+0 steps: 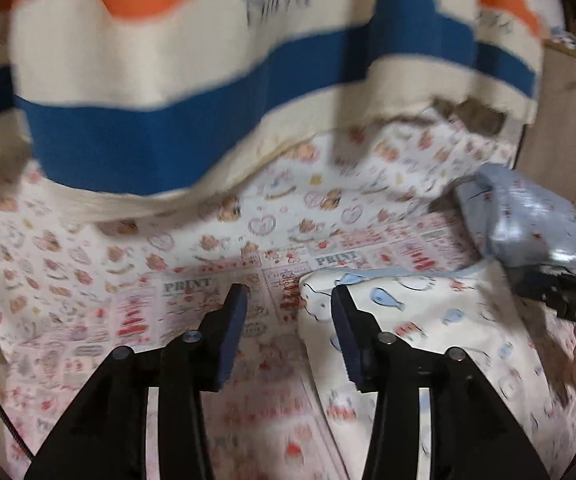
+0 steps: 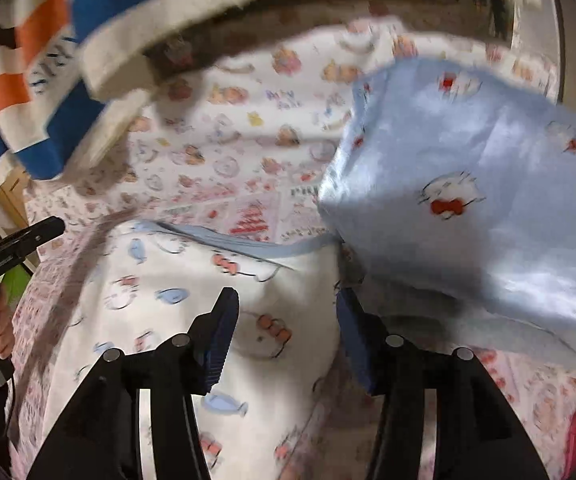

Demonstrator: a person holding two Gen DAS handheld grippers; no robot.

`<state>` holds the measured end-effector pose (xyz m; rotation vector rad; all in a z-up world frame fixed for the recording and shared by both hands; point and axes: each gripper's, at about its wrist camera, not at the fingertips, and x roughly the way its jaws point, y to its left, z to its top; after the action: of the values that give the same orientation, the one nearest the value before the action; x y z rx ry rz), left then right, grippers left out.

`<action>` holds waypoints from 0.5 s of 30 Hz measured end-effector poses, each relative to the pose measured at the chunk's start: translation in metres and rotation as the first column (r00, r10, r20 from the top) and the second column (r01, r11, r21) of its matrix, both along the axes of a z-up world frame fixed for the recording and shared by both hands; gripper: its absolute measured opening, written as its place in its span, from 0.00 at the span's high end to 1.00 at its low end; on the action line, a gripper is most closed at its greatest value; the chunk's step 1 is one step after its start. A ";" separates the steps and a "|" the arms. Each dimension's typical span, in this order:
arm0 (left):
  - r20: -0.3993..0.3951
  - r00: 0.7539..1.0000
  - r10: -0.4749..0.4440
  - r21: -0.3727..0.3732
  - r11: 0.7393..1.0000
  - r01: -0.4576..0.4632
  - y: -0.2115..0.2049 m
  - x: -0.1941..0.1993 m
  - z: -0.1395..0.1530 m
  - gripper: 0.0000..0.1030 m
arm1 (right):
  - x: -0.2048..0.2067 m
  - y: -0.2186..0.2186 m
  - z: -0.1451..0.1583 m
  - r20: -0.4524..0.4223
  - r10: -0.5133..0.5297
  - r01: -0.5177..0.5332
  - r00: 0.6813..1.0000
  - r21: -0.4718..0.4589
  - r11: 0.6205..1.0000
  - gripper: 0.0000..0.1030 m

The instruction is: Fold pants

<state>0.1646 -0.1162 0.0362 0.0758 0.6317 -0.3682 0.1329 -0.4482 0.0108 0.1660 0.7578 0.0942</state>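
Now we hold both the left gripper [image 1: 290, 294] and right gripper [image 2: 285, 300] open and empty above the white cartoon-print pants [image 2: 191, 312], lying at six o'clock on the bedsheet [image 1: 207, 248], apparently just released.

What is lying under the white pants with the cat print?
Under the white pants lies the pink printed bedsheet, visible all around them. A light blue satin pillow sits beside them, near the blue waistband. What the sheet covers, and anything directly beneath the pants, is hidden.
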 end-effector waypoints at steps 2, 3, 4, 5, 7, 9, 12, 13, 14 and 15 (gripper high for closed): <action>0.055 0.998 0.004 -0.018 1.000 -0.004 0.007 -0.027 0.009 0.56 | -0.017 -0.005 0.009 0.028 -0.019 0.019 0.999 0.030 0.999 0.47; 0.076 0.997 0.010 -0.029 1.000 -0.008 0.011 -0.040 0.013 0.56 | -0.026 -0.008 0.013 0.040 -0.024 0.022 0.999 0.057 0.998 0.47; 0.095 0.995 0.013 -0.044 0.999 -0.009 0.015 -0.053 0.016 0.55 | -0.035 -0.011 0.016 0.049 -0.027 0.023 0.998 0.078 0.997 0.47; 0.114 0.993 0.016 -0.058 0.998 -0.009 0.020 -0.067 0.018 0.55 | -0.045 -0.012 0.019 0.061 -0.027 0.021 0.998 0.092 0.996 0.47; 0.164 0.986 0.029 -0.077 0.997 -0.016 0.029 -0.097 0.022 0.52 | -0.070 -0.012 0.026 0.098 -0.016 0.006 0.995 0.094 0.996 0.47; 0.217 0.975 0.043 -0.081 0.996 -0.025 0.037 -0.129 0.023 0.49 | -0.096 -0.006 0.034 0.140 -0.007 -0.004 0.990 0.074 0.997 0.47; 0.247 0.968 0.051 -0.098 0.995 -0.027 0.043 -0.168 0.016 0.47 | -0.140 0.007 0.046 0.224 0.026 -0.038 0.974 0.048 0.998 0.47; 0.260 0.964 0.056 -0.099 0.995 -0.031 0.043 -0.180 0.013 0.47 | -0.153 0.012 0.048 0.253 0.033 -0.044 0.967 0.038 0.998 0.47; 0.283 0.957 0.063 -0.095 0.995 -0.038 0.043 -0.195 0.008 0.44 | -0.172 0.019 0.050 0.300 0.041 -0.051 0.953 0.025 0.998 0.47; 0.305 0.950 0.070 -0.089 0.995 -0.045 0.043 -0.209 0.004 0.42 | -0.187 0.025 0.050 0.332 0.045 -0.054 0.942 0.016 0.998 0.47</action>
<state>-0.0440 -0.0737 0.0403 0.0357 0.3084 -0.3165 -0.0539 -0.4233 0.0607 0.1499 0.4243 0.1749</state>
